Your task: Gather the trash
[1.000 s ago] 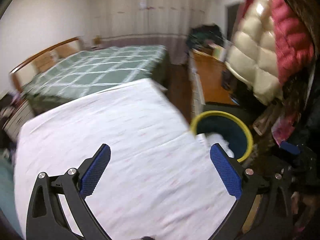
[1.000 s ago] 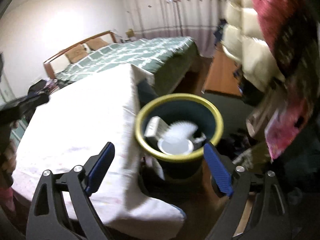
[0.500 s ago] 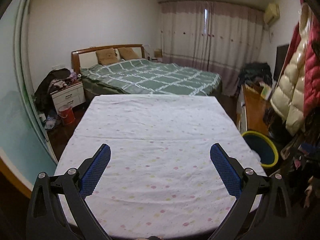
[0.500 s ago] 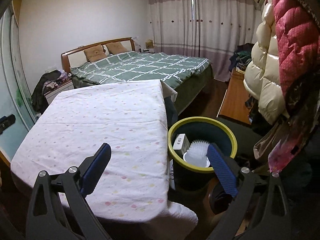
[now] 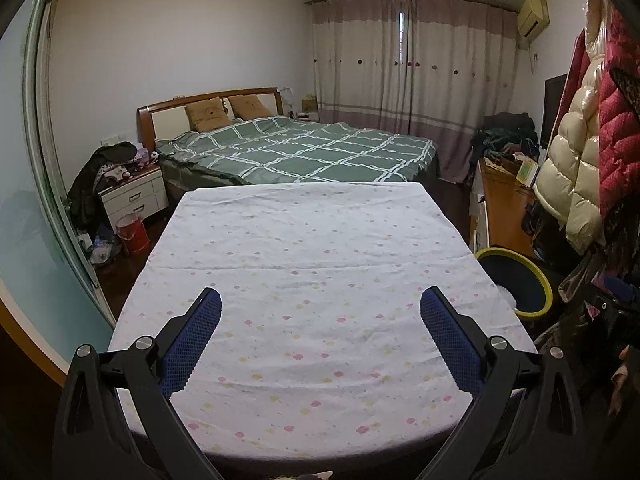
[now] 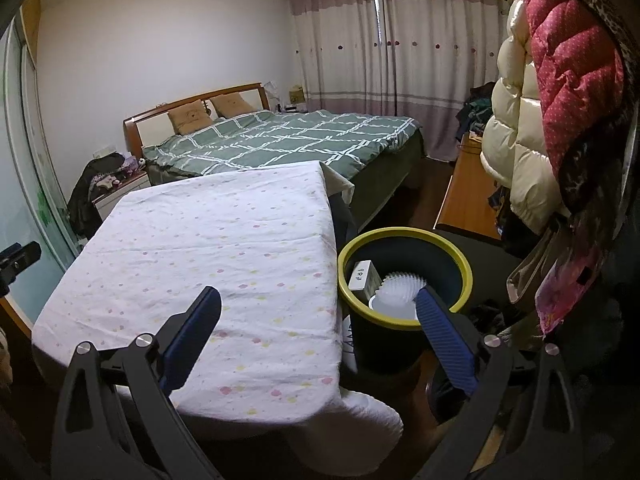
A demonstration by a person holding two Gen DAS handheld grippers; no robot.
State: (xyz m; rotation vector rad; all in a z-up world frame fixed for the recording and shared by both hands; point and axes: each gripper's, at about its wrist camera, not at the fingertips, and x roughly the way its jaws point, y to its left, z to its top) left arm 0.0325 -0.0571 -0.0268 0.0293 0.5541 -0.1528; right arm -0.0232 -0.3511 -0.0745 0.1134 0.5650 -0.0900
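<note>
Left tongs [image 5: 320, 306]: gaped wide, empty, over the white dotted-cloth bench [image 5: 312, 280]
Right tongs [image 6: 318, 306]: gaped wide, empty
Yellow-rimmed dark bin [image 6: 404, 240]: held white trash, beside bench

We are in a home bedroom, centred on a double bed [image 5: 304, 152] with a green checked quilt, two tan pillows [image 5: 208, 114] and a wooden headboard. Beside the bed's head stands a white nightstand [image 5: 134, 196] heaped with clothes, beyond the bed hang floor-length curtains [image 5: 412, 68], and at its foot a table under a dotted white cloth [image 5: 316, 292]. Right of the bed, puffy winter coats [image 6: 516, 128] hang over a low wooden cabinet [image 5: 502, 208].
</note>
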